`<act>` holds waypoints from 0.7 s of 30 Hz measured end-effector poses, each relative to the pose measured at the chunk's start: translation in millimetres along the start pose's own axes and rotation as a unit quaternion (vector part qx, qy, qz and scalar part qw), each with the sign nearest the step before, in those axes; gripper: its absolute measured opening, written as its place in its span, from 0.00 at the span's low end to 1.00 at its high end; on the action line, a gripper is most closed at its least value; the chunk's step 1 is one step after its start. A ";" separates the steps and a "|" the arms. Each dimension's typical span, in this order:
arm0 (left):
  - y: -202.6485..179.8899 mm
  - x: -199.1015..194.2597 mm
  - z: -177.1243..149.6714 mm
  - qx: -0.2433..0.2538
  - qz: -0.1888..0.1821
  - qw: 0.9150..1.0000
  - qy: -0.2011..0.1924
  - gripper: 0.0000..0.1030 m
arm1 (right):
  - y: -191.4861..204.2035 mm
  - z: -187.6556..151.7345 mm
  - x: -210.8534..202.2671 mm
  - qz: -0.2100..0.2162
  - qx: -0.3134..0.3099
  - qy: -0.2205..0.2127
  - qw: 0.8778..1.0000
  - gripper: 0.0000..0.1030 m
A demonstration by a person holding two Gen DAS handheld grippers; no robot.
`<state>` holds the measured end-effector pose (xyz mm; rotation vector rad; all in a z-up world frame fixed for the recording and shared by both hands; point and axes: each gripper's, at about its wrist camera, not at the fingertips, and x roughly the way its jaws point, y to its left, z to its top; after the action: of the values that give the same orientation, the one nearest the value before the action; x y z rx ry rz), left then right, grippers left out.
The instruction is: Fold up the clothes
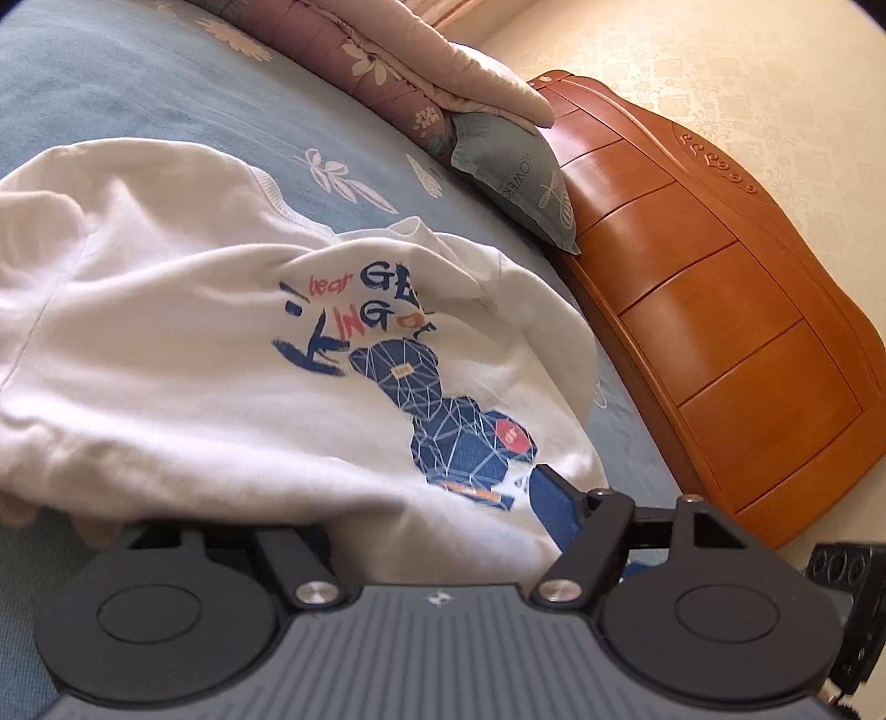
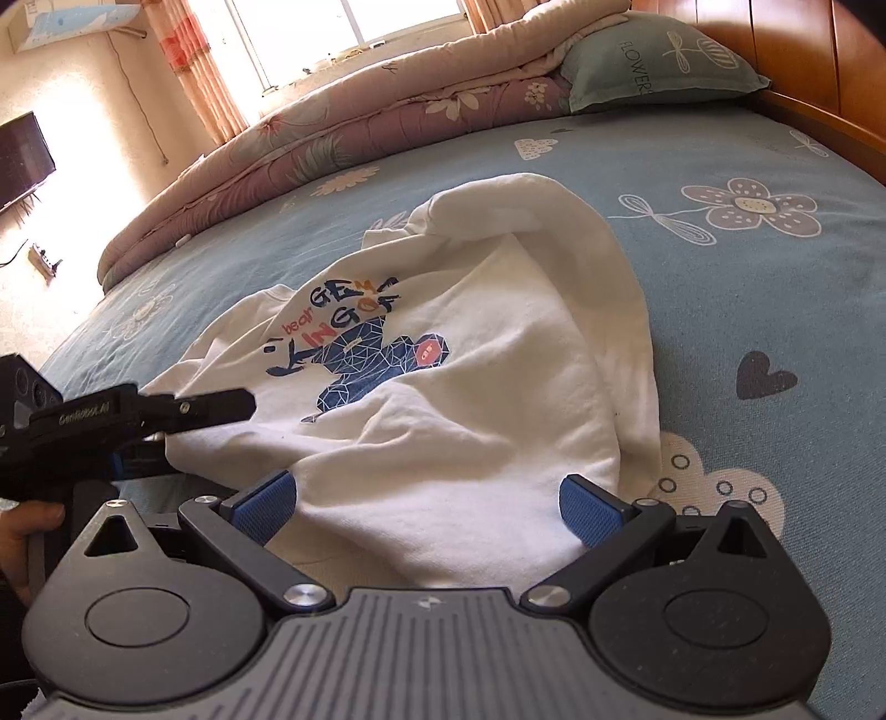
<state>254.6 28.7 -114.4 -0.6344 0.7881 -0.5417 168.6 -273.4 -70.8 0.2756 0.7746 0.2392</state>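
Sweatshirt (image 2: pixel 443 387) lies between right hand-held gripper's (image 2: pixel 429 507) open pads.

Sunlit window (image 2: pixel 354 22) with curtains (image 2: pixel 194 66); cream wall (image 1: pixel 747 83), wooden headboard (image 1: pixel 720 310), wall-mounted television (image 2: pixel 22 160)

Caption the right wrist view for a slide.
White printed sweatshirt crumpled on a blue floral bedsheet, near hem between the open right tool.

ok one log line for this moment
step: fold | item: white sweatshirt rumpled on bed | right fingers open astride hem
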 end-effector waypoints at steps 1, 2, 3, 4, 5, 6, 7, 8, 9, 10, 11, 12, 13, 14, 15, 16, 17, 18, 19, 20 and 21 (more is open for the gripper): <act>2.0 5.0 8.3 -0.016 0.003 1.000 -0.004 0.71 | -0.7 -1.0 -0.7 0.000 0.002 0.001 1.000 1.00; 4.4 8.8 16.1 -0.038 0.006 0.999 -0.009 0.71 | -0.4 -1.9 -1.9 -0.001 0.000 0.001 1.000 1.00; 6.9 9.9 21.7 -0.060 0.002 0.998 -0.015 0.71 | -0.1 -2.8 -3.2 -0.002 -0.001 0.002 1.000 1.00; 8.7 9.2 24.7 -0.078 -0.005 0.997 -0.021 0.71 | 0.4 -4.4 -5.0 -0.004 -0.004 0.001 1.000 1.00; 9.5 8.0 24.6 -0.090 -0.014 0.996 -0.026 0.71 | 0.9 -6.1 -6.9 -0.006 -0.007 0.001 1.000 1.00; 7.8 7.4 20.2 -0.083 -0.019 0.996 -0.019 0.71 | 1.1 -7.9 -7.8 -0.006 -0.009 0.002 1.000 1.00; 6.2 6.8 15.9 -0.075 -0.024 0.997 -0.011 0.71 | 1.4 -9.6 -8.8 -0.007 -0.011 0.003 1.000 1.00; 5.3 6.5 6.5 -0.068 -0.028 0.997 0.002 0.71 | 1.7 -11.3 -9.7 -0.007 -0.013 0.005 1.000 1.00; 4.5 6.3 -2.9 -0.062 -0.033 0.997 0.015 0.71 | 1.0 -12.7 -9.8 -0.008 -0.013 0.006 1.000 1.00; 3.8 3.7 -12.5 -0.053 -0.041 0.998 0.016 0.71 | 0.7 -14.0 -9.9 -0.009 -0.013 0.006 1.000 1.00; 0.3 -2.5 -23.4 -0.031 -0.046 0.998 0.001 0.72 | 0.5 -14.8 -9.7 -0.009 -0.012 0.008 1.000 1.00; -2.8 -6.1 -30.1 -0.017 -0.047 0.999 -0.005 0.73 | 0.1 -16.0 -10.0 -0.008 -0.011 0.009 1.000 1.00; -7.0 -9.2 -37.4 -0.007 -0.053 0.999 -0.003 0.75 | 0.3 -16.7 -10.6 -0.009 -0.011 0.009 1.000 1.00; -10.0 -10.4 -41.5 -0.002 -0.057 0.998 -0.005 0.79 | 1.3 -17.4 -12.0 -0.010 -0.013 0.010 1.000 1.00; -14.4 -12.6 -45.4 0.002 -0.064 0.998 -0.003 0.81 | 2.0 -18.3 -13.8 -0.011 -0.016 0.011 1.000 1.00; -17.8 -13.4 -47.2 0.005 -0.070 0.997 0.005 0.82 | 2.8 -19.3 -15.6 -0.012 -0.018 0.012 1.000 1.00; -20.3 -14.7 -47.7 0.008 -0.079 0.997 0.016 0.82 | 3.5 -19.9 -17.5 -0.013 -0.021 0.014 1.000 1.00; -22.7 -16.0 -48.1 0.011 -0.088 0.996 0.026 0.82 | 3.6 -21.7 -19.7 -0.014 -0.022 0.015 1.000 1.00; -25.2 -17.3 -48.5 0.014 -0.096 0.995 0.036 0.82 | 3.7 -23.4 -21.8 -0.015 -0.023 0.016 0.999 1.00; -25.9 -19.5 -47.2 0.011 -0.106 0.993 0.044 0.82 | 2.9 -25.9 -23.6 -0.014 -0.020 0.018 1.000 1.00; -26.0 -24.7 -45.4 0.006 -0.122 0.991 0.046 0.82 | 2.0 -28.4 -25.4 -0.013 -0.017 0.021 1.000 1.00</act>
<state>199.2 12.8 -109.3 -0.7045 0.7978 -0.8036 130.5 -275.1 -72.9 0.2287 0.8136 0.2341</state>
